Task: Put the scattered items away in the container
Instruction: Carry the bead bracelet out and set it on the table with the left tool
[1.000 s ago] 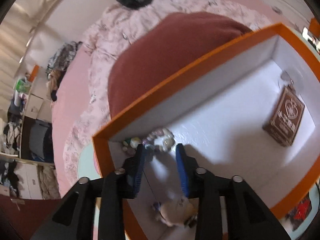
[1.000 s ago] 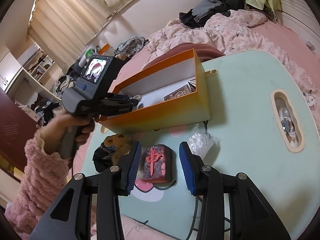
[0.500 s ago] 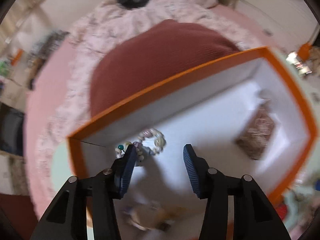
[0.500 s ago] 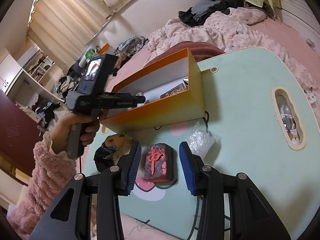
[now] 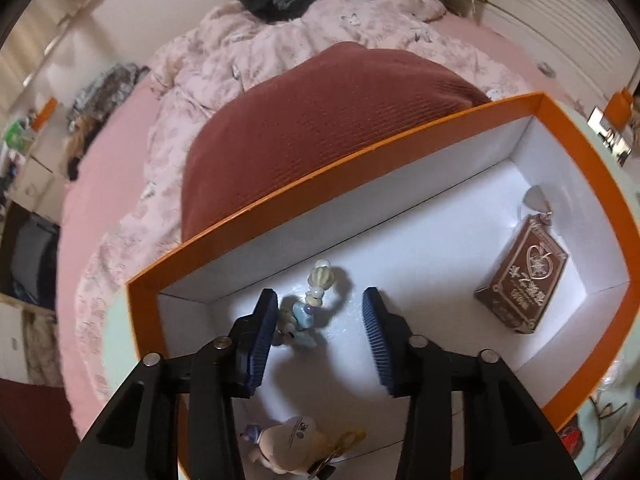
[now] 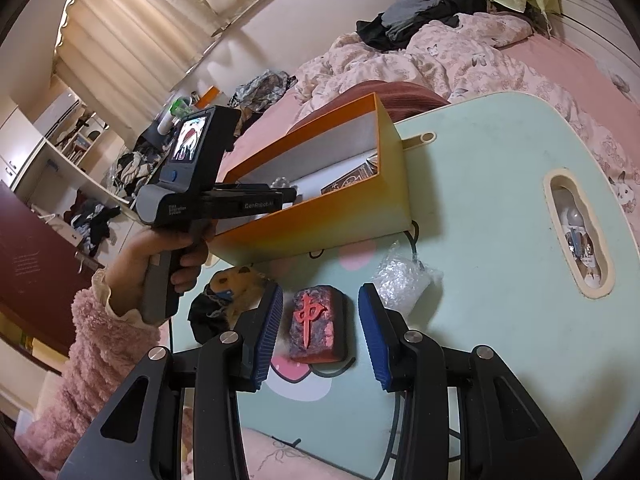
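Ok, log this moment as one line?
left gripper: jaws closing, empty, over bracelet in box | right gripper: open, straddling mahjong tile on table | tile unpicked

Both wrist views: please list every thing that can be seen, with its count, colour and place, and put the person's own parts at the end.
box: 1, orange outside, white inside, on the table
bead charm: 1, pale cream and blue, on the box floor near its left corner
brown card box: 1, brown, at the right end of the box
plush keychain: 1, beige, in the box near its front wall
mahjong tile: 1, red, on the table
plastic bag: 1, clear, right of the tile
plush toy: 1, brown with black, left of the tile
table: 1, mint green
left gripper: over the box, jaws closing, nothing pressed
right gripper: jaws apart, either side of the tile
hand: 1, pink fuzzy sleeve
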